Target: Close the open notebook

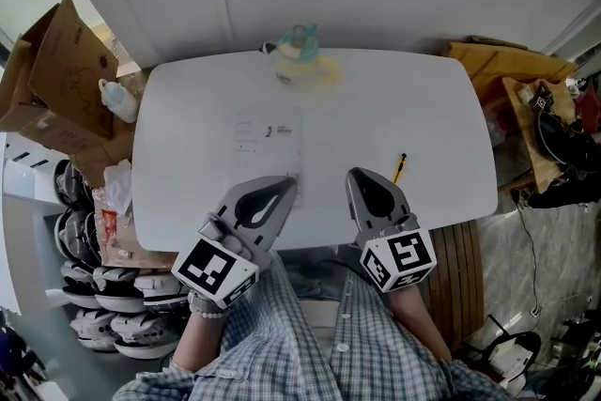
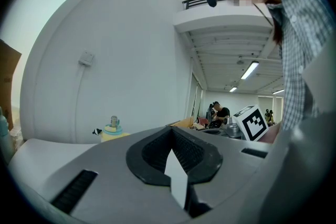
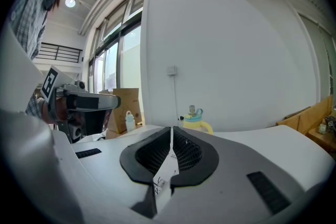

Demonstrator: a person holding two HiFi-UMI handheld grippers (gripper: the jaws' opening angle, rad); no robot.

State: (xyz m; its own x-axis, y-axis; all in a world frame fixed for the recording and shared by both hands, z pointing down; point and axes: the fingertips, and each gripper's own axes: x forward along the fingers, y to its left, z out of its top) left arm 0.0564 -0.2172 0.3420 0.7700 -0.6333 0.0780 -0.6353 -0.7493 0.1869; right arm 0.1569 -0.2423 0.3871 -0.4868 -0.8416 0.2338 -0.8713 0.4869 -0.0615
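Head view: both grippers rest at the near edge of the white oval table [image 1: 423,108], the notebook ahead of the left one.
White flat notebook [image 1: 268,138] lies on the table's middle, small dark print on its upper face; whether it lies open or closed cannot be told; grey left gripper [image 1: 289,183] has its tip at the notebook's near right corner, contact not clear; left gripper view shows its jaws pressed together at the tips [image 2: 170,134], nothing held; grey right gripper [image 1: 362,174] sits to the right, apart from the notebook, jaws closed to a thin slit [image 3: 171,131], empty; yellow pencil [image 1: 399,167] lies just beyond it; yellow-and-teal drinking bottle [image 1: 300,61] stands at the far edge; brown cardboard box [image 1: 56,61] stands off the table's left.
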